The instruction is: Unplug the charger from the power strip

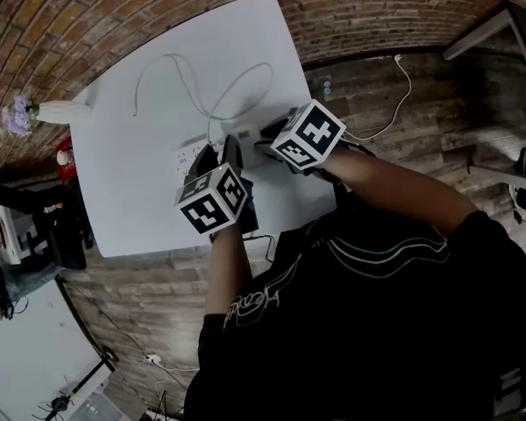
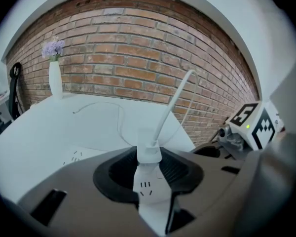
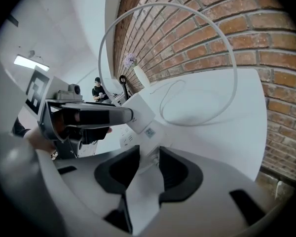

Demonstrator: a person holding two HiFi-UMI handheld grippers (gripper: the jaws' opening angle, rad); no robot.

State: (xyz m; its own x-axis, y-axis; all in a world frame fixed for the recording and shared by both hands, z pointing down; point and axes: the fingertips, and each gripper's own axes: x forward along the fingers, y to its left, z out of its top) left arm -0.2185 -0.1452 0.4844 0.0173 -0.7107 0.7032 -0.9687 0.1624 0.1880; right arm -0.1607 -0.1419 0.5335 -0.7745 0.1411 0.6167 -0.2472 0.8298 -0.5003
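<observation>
vase (image 1: 60, 110): corner of table (image 1: 131, 196) | cable (image 1: 195, 86): looped beyond power strip (image 1: 191, 153)

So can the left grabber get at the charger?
Looks like yes: the charger already sits between the jaws of the left gripper, apparently pinched, nothing in the way. The right gripper seems to hold the power strip.

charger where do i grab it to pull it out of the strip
Likely by the flat sides of the charger, close to the power strip, from the person's side with one jaw on each side, as the left gripper has it. The cable leaves its top, so leave that alone and pull straight off the sockets.
</observation>
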